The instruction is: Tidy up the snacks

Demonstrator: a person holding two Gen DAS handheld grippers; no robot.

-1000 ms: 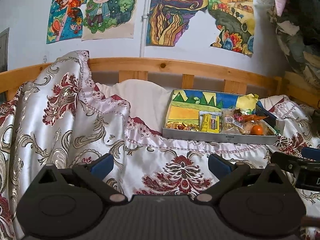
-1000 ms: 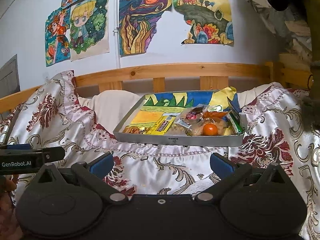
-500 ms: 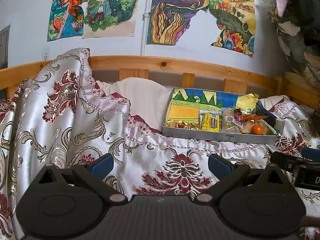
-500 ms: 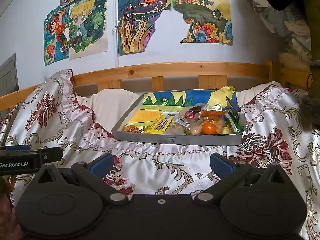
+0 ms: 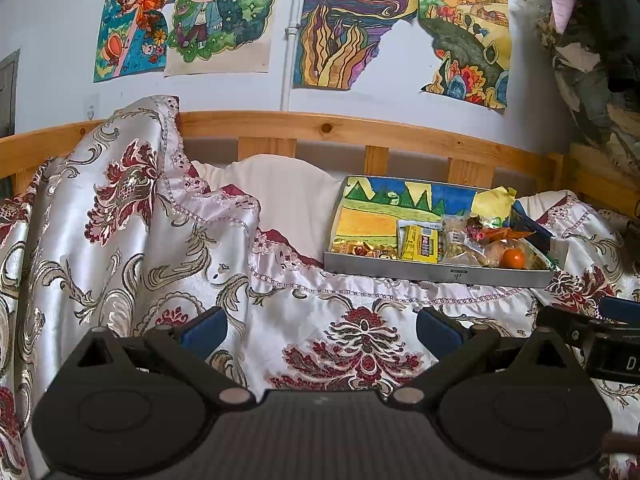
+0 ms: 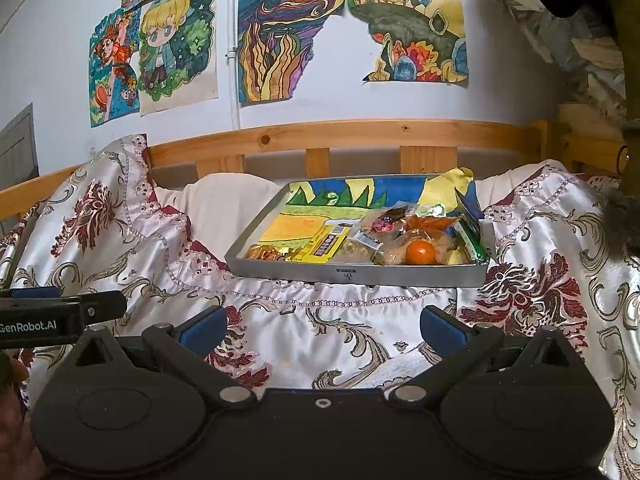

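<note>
Both the left gripper [image 5: 320, 326] and right gripper [image 6: 323, 326] were held spread wide, with nothing between their jaws. One metal tray [image 6: 400, 275] was seen ahead on the bedspread [image 6: 360, 320], long axis crosswise, nearer the right gripper. In it lay one orange [image 6: 421, 252] and one yellow packet [image 6: 326, 246]; the remaining snacks were too jumbled to be counted.

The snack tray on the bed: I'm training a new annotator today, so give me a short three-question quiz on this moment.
1. True or false: the left gripper holds a snack.
2. The orange round fruit lies toward which end of the metal tray in the right wrist view: A left, B right, C outside it?
3. Fill in: the tray rests on a floral ____.

Key: 1 false, both it and the right gripper are open and empty; 2 B; 3 bedspread.
</note>
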